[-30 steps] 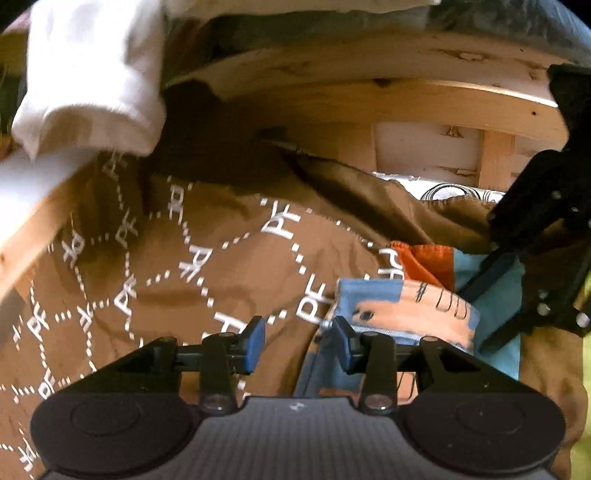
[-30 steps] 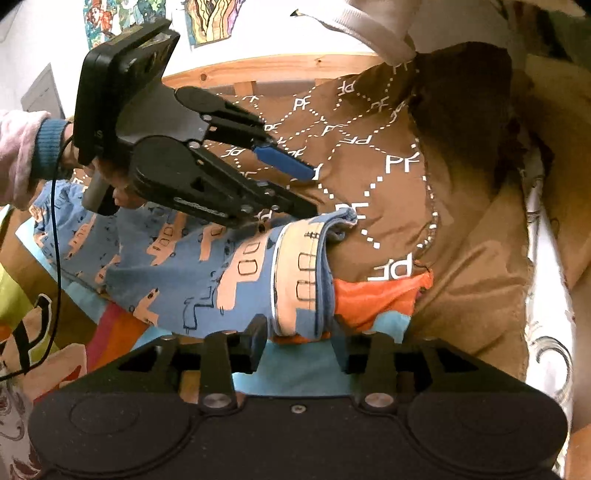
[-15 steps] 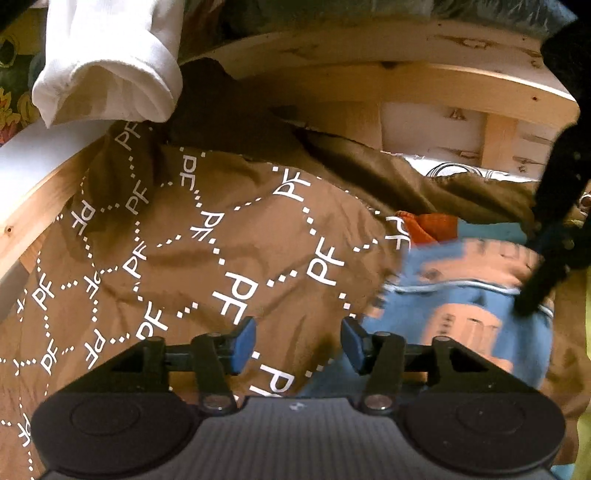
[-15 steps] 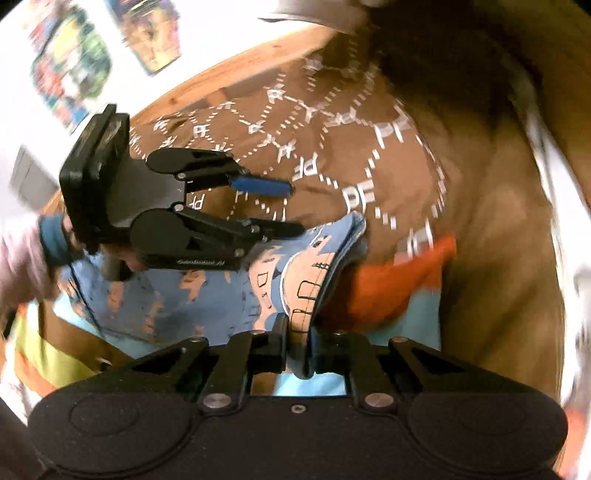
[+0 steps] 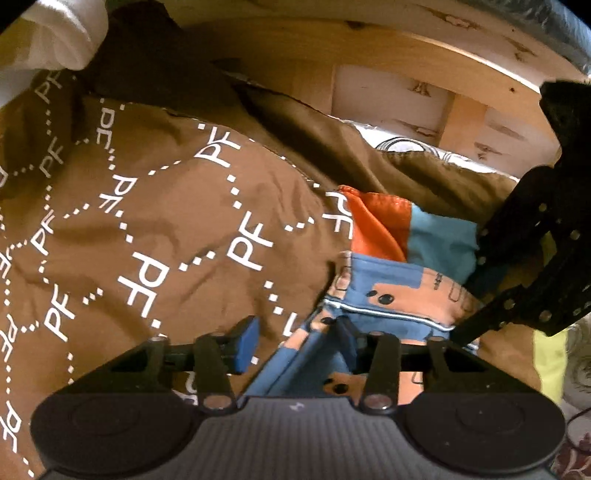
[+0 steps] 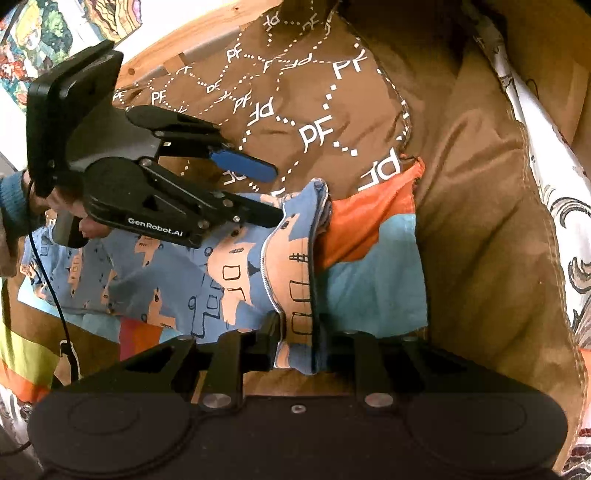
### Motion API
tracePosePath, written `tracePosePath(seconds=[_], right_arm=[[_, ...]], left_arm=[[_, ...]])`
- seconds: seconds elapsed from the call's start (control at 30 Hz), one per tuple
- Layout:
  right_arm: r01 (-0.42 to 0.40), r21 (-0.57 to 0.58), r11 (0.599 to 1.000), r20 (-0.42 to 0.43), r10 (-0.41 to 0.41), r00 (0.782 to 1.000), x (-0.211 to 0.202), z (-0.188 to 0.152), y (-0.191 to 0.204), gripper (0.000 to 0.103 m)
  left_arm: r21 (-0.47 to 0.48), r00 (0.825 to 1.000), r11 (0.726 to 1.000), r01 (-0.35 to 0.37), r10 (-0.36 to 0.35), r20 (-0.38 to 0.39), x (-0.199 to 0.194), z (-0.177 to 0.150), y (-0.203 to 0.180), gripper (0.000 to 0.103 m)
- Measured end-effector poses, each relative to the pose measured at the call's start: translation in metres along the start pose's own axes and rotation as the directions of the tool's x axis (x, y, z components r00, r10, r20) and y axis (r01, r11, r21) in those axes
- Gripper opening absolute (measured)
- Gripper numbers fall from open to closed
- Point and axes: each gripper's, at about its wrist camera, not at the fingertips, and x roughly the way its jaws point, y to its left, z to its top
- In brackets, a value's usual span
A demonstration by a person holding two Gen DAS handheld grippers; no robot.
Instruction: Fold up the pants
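The pants (image 6: pixel 147 280) are blue with orange house prints and lie on a brown bed cover, partly folded. My right gripper (image 6: pixel 295 336) is shut on the pants' folded edge, with cloth pinched between its jaws. My left gripper (image 5: pixel 295 339) is open; its right finger rests in the pants' fold (image 5: pixel 373 306), its left finger over the brown cover. In the right wrist view the left gripper (image 6: pixel 269 195) shows open at the pants' far corner. In the left wrist view the right gripper (image 5: pixel 461 325) holds the pants edge at right.
A brown bed cover with white "PF" print (image 5: pixel 147 221) lies under the pants. An orange and light blue cloth (image 6: pixel 369 258) lies beside them. A wooden bed frame (image 5: pixel 369 48) runs behind. White cloth (image 5: pixel 55 33) hangs at top left.
My right gripper closed on the pants' folded edge and has moved it. My left gripper stayed open and has come back down to the pants' corner.
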Motion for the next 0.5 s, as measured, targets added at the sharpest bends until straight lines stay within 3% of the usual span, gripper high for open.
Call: tracePosePath(seconds=[0.03, 0.1, 0.13, 0.17, 0.27, 0.37, 0.43, 0.5], right_arm=[[0.002, -0.002, 1.0, 0.008, -0.002, 1.0, 0.0, -0.001, 0.0, 0.021], [0.012, -0.022, 1.0, 0.022, -0.012, 1.0, 0.0, -0.004, 0.004, 0.019], [0.023, -0.037, 0.999, 0.032, -0.022, 0.999, -0.001, -0.007, 0.008, 0.017], [0.033, -0.045, 0.998, 0.043, -0.032, 0.999, -0.001, -0.009, 0.01, 0.015], [0.086, -0.095, 0.992, 0.088, -0.078, 0.993, -0.002, -0.015, 0.023, 0.009], [0.178, -0.203, 0.963, 0.156, -0.148, 0.977, -0.013, -0.02, 0.043, 0.009], [0.214, -0.222, 0.951, 0.163, -0.18, 0.97, -0.012, -0.022, 0.05, 0.009], [0.195, -0.182, 0.964, 0.119, -0.175, 0.977, -0.002, -0.022, 0.043, 0.015]], left_arm=[[-0.003, 1.0, 1.0, 0.0, 0.0, -0.005, 0.0, 0.001, 0.001, 0.028], [0.007, 1.0, 1.0, -0.015, 0.015, -0.021, 0.001, 0.001, 0.0, 0.014], [0.02, 0.999, 0.999, -0.043, 0.043, -0.014, 0.001, 0.0, -0.005, 0.004], [0.04, 0.997, 0.996, -0.08, 0.08, 0.001, -0.001, 0.0, -0.011, 0.0], [0.107, 0.981, 0.977, -0.187, 0.18, 0.069, -0.008, 0.001, -0.035, 0.0], [0.148, 0.967, 0.958, -0.246, 0.231, 0.108, -0.012, 0.006, -0.048, 0.0], [0.132, 0.957, 0.95, -0.282, 0.269, 0.107, -0.009, 0.008, -0.048, 0.002], [0.072, 0.961, 0.961, -0.266, 0.259, 0.093, -0.01, 0.011, -0.04, 0.008]])
